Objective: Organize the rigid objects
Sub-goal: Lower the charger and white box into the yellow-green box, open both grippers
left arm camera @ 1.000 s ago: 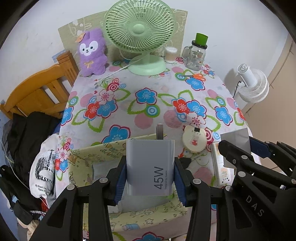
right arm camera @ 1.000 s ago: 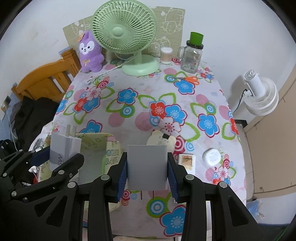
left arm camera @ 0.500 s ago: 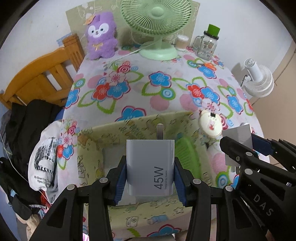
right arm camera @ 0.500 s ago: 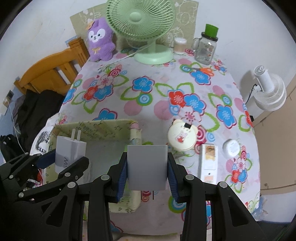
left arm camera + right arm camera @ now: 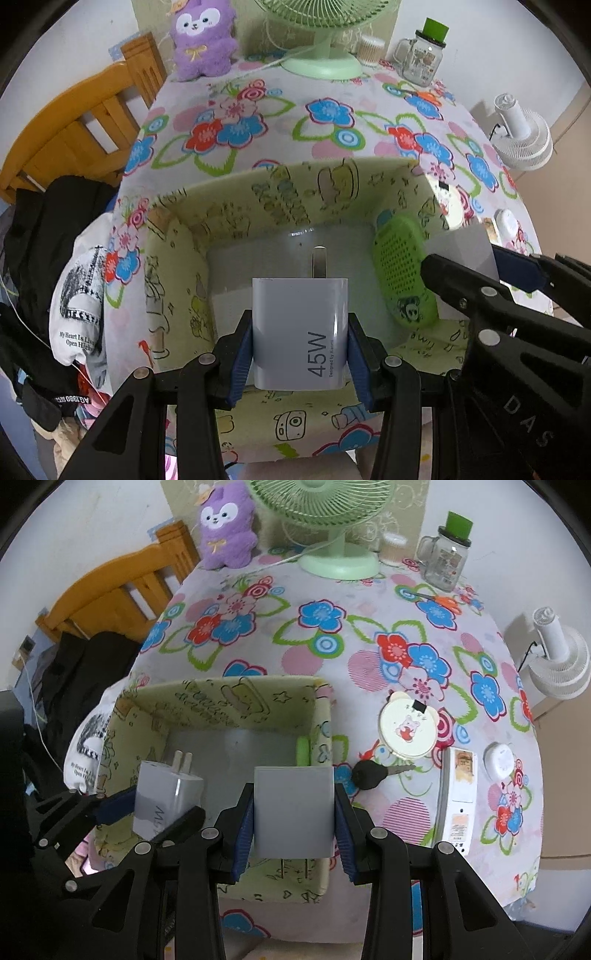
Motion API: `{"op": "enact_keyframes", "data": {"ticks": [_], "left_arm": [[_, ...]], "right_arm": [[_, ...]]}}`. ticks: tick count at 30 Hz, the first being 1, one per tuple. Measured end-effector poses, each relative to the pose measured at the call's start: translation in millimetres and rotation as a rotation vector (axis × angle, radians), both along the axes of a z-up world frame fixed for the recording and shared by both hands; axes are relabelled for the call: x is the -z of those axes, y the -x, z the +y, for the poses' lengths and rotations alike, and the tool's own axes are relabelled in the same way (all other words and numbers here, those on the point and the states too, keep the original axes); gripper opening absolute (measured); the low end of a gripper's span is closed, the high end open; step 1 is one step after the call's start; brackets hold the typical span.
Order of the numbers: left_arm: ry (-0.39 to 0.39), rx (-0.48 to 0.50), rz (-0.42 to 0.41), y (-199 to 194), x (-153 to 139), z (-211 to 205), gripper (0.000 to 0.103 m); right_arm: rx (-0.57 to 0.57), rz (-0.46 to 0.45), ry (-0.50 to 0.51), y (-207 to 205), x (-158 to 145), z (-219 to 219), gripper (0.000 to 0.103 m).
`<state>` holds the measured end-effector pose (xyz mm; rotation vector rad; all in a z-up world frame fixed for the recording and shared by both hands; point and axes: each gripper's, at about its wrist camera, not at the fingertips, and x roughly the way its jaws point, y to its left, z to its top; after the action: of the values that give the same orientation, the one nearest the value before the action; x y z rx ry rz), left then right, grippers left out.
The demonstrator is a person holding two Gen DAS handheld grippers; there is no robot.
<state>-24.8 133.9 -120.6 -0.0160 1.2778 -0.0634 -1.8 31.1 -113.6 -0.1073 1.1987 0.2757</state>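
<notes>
The left gripper (image 5: 300,347) is clamped on a white 45W charger (image 5: 300,332), prongs pointing away, held over the open fabric bin (image 5: 173,266) at the near left corner of the table (image 5: 369,602). The right gripper (image 5: 294,812) is closed tight on a plain grey charger (image 5: 294,810), its prongs pointing back toward the camera, above the bin's near right wall.

The bin, pale yellow-green with cartoon drawings, has a grey floor. Inside, a green perforated case (image 5: 404,273) leans against its right wall; the rest of the floor shows bare.

Just right of the bin on the flowered cloth lies a black car key (image 5: 369,773), then a long white box (image 5: 458,797) near the right edge and a small white round device (image 5: 498,762) beside it. A round bear-eared tin (image 5: 406,729) sits just beyond the key.

Along the far edge stand a purple plush toy (image 5: 227,524), a green desk fan (image 5: 332,524), a cotton-swab tub (image 5: 393,548) and a glass mug jar with a green lid (image 5: 447,554).
</notes>
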Motion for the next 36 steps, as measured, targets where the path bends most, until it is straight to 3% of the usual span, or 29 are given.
{"op": "enact_keyframes", "data": {"ticks": [6, 16, 18, 20, 32, 34, 36], "left_arm": [[0.007, 0.007, 0.018, 4, 8, -1, 0.048], [0.015, 0.015, 0.057, 5, 19, -1, 0.048], [0.008, 0.018, 0.038, 5, 15, -3, 0.057], [0.001, 0.025, 0.023, 5, 12, -4, 0.066], [-0.001, 0.026, 0.005, 6, -2, -3, 0.084], [-0.003, 0.024, -0.001, 6, -5, -2, 0.085], [-0.005, 0.024, -0.012, 7, -9, -3, 0.087]], "right_arm": [[-0.031, -0.009, 0.021, 2, 3, 11, 0.042], [-0.028, 0.066, 0.015, 7, 19, 14, 0.043], [-0.019, 0.069, -0.001, 7, 19, 12, 0.044], [-0.01, 0.074, -0.021, 7, 19, 10, 0.048], [0.001, 0.056, -0.074, 12, 4, 7, 0.063], [0.008, 0.035, -0.061, 13, -1, 6, 0.076], [0.019, 0.002, -0.041, 15, -7, 3, 0.082]]}}
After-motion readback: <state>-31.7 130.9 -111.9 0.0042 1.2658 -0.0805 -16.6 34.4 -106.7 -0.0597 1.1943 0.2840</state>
